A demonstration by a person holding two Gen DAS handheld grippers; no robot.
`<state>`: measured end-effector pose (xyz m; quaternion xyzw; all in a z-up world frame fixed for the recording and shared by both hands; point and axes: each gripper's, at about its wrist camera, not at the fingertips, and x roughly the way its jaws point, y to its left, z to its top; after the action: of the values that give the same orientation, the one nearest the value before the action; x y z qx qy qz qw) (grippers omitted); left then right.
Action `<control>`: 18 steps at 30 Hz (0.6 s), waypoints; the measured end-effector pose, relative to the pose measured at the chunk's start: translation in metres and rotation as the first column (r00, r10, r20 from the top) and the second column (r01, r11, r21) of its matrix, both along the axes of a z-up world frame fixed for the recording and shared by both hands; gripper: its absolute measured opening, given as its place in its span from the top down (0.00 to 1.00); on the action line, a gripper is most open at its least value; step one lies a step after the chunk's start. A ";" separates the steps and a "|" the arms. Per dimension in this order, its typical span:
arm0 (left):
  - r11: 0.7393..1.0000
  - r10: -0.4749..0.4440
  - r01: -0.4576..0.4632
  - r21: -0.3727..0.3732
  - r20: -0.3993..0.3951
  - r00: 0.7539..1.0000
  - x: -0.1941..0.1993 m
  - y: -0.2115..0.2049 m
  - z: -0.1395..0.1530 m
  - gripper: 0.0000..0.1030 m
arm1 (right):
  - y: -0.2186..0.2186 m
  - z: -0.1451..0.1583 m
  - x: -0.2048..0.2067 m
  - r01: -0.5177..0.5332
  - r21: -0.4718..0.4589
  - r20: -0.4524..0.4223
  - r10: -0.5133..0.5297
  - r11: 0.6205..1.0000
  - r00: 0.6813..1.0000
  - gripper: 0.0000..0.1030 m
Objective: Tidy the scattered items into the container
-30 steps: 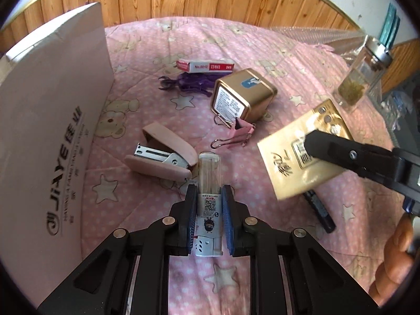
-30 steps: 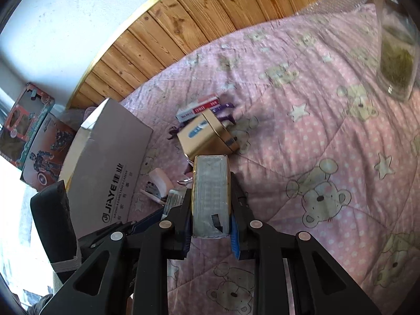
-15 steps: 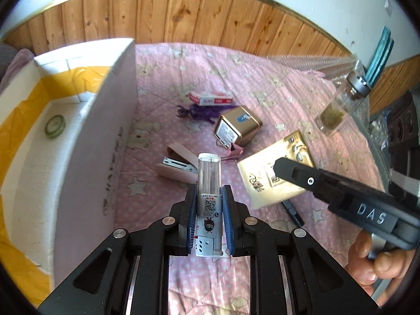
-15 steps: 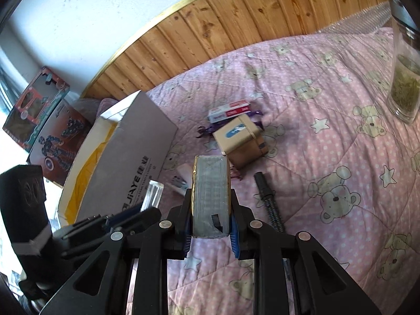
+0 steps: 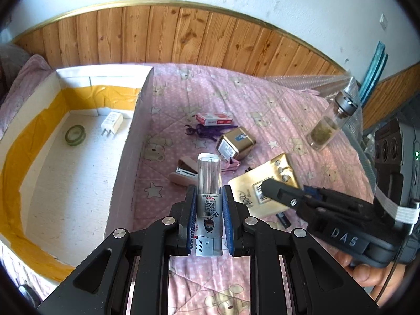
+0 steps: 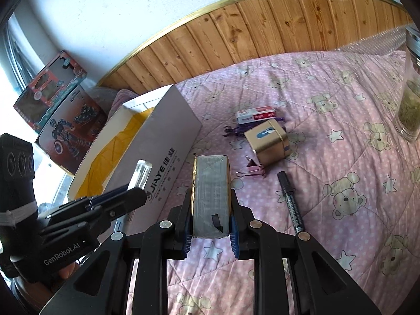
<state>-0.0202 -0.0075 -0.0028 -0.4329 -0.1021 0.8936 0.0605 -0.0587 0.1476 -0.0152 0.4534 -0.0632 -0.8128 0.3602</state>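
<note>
Left gripper (image 5: 209, 204): fingers clamped on a clear lighter (image 5: 209, 183), held upright, its metal end low between the blue pads.
Right gripper (image 6: 211, 215): fingers closed on a flat gold box (image 6: 211, 197), gripped by its thin edges and seen end-on; in the left view it shows as a gold face at 4 o'clock of the lighter.
Box (image 5: 131, 157): white carton, open top, yellow tape round the inner walls, at 9 o'clock of the left gripper, standing on the bed (image 5: 262, 110).
In the box: tape roll (image 5: 74, 136) and white charger (image 5: 112, 122), near the far wall, just apart.
Loose on the bed, right view: staple pack (image 6: 256, 114) farthest, purple clip (image 6: 233, 131) touching its near edge, gold tin (image 6: 267, 141) just beside both at 5 o'clock.
Binder clip (image 6: 253, 169): pink, against the tin's near side.
Marker (image 6: 290, 200): black, at 2 o'clock of the right gripper, clear of the tin.
Stapler (image 5: 183, 174): pink, just beyond the lighter at 10 o'clock, near the box wall.
Jar (image 5: 330, 123): glass, metal cap, greenish contents, at 2 o'clock, well apart from the rest.
</note>
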 end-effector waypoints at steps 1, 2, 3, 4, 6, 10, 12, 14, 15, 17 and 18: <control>1.000 -0.001 0.001 0.001 -0.004 1.000 0.001 0.001 0.002 0.81 | -0.001 0.002 0.002 -0.005 0.000 -0.005 0.005 1.000 1.000 0.76; 1.000 -0.001 0.001 0.002 -0.009 1.000 0.002 0.001 0.005 0.81 | -0.001 0.004 0.004 -0.009 0.000 -0.010 0.009 1.000 1.000 0.76; 1.000 -0.003 0.003 0.005 -0.013 1.000 0.003 0.002 0.008 0.81 | -0.001 0.006 0.006 -0.011 -0.001 -0.014 0.011 1.000 1.000 0.76; 1.000 -0.005 0.005 0.008 -0.016 1.000 0.003 0.003 0.009 0.81 | -0.001 0.008 0.007 -0.011 -0.002 -0.019 0.011 1.000 1.000 0.76; 1.000 -0.007 0.008 0.009 -0.025 1.000 0.005 0.006 0.015 0.81 | 0.000 0.011 0.009 -0.009 -0.005 -0.026 0.009 1.000 1.000 0.76; 1.000 -0.014 0.015 0.022 -0.041 0.999 0.011 0.008 0.025 0.81 | 0.001 0.019 0.015 -0.008 -0.011 -0.042 0.008 1.000 0.999 0.77; 1.000 -0.016 0.017 0.026 -0.050 0.999 0.013 0.007 0.031 0.81 | 0.001 0.022 0.017 -0.011 -0.015 -0.046 0.010 1.000 0.999 0.77; 1.000 -0.014 0.015 0.025 -0.068 0.998 0.016 0.006 0.038 0.81 | 0.000 0.026 0.021 -0.015 -0.018 -0.053 0.014 1.000 0.998 0.77; 0.999 -0.012 0.014 0.031 -0.073 0.997 0.018 0.005 0.042 0.81 | 0.000 0.028 0.023 -0.017 -0.020 -0.056 0.016 1.000 0.998 0.77; 0.999 -0.005 0.009 0.041 -0.085 0.996 0.020 0.001 0.049 0.81 | -0.001 0.031 0.027 -0.023 -0.024 -0.061 0.021 0.999 0.998 0.77; 0.999 -0.003 0.007 0.046 -0.089 0.996 0.022 -0.001 0.051 0.81 | -0.001 0.032 0.029 -0.025 -0.025 -0.064 0.023 0.999 0.998 0.77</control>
<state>0.0014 -0.0084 0.0483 -0.3914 -0.1187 0.9093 0.0772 -0.0301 0.1463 0.0172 0.4233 -0.0567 -0.8216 0.3776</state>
